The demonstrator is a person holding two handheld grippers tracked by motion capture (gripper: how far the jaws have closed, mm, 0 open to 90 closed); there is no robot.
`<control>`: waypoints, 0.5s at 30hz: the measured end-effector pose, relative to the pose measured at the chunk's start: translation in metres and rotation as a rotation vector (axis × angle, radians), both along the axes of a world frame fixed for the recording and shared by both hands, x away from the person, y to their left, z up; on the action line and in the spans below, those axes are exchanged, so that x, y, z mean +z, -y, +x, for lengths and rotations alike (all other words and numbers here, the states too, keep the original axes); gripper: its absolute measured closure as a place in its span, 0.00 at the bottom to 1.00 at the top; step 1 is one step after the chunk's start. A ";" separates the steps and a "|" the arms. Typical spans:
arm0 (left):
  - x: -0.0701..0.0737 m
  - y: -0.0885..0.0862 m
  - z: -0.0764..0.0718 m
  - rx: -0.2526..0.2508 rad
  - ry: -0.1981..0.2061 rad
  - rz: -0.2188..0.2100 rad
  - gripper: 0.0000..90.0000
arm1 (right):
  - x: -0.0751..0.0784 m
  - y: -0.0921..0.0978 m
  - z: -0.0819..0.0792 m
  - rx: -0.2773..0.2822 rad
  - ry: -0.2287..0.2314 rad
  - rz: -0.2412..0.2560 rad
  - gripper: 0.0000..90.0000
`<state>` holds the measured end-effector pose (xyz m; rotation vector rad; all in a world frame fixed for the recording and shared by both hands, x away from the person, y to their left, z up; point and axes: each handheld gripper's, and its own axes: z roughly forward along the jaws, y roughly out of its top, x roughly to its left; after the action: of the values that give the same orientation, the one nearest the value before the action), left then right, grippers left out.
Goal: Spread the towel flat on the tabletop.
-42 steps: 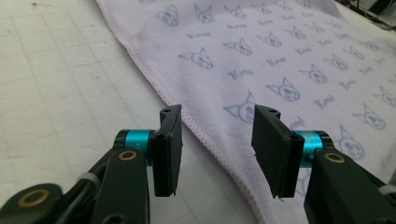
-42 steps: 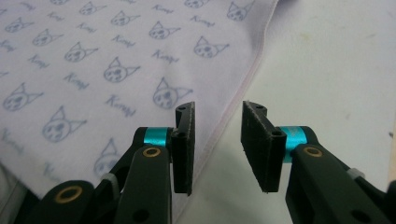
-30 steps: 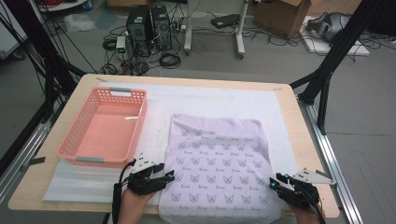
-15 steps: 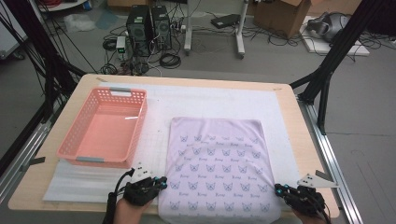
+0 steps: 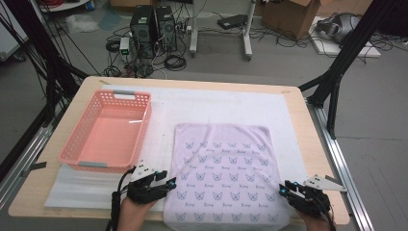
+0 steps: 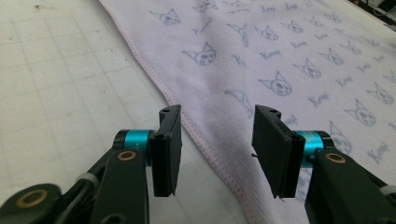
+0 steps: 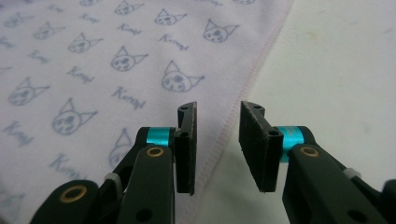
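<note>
A pale lilac cloth (image 5: 225,168) printed with blue cat faces lies spread flat on the white mat (image 5: 216,103). My left gripper (image 5: 168,184) sits at the cloth's left hem near the front corner. In the left gripper view the gripper (image 6: 215,119) is open, with the stitched hem of the cloth (image 6: 280,60) running under the gap. My right gripper (image 5: 284,189) is at the right hem near the other front corner. In the right gripper view this gripper (image 7: 217,114) is open a little, over the edge of the cloth (image 7: 116,60). Neither holds anything.
An empty pink basket (image 5: 106,132) stands on the mat to the left of the cloth. The wooden table's front edge (image 5: 86,211) lies just behind both hands. Black frame posts stand off the right side, and computers and cables are on the floor beyond.
The cloth has slid slightly toward the near edge and lies flatter. Both grippers dipped toward the person, then came back beside the front corners.
</note>
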<state>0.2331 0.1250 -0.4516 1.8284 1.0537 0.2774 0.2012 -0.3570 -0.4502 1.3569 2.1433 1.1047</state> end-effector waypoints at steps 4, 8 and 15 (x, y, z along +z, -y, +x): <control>0.000 0.004 0.011 -0.009 0.000 -0.003 0.59 | 0.000 0.001 -0.002 0.008 -0.023 -0.005 0.98; 0.005 0.009 0.022 0.001 0.013 0.005 0.58 | 0.006 0.013 -0.013 0.005 -0.042 -0.073 0.99; 0.012 0.024 0.055 0.015 0.003 0.048 0.56 | 0.005 0.023 -0.017 0.000 -0.021 -0.031 0.73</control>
<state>0.2883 0.1006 -0.4394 1.8624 1.0674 0.3170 0.1838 -0.3797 -0.4449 1.3603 2.1660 1.0577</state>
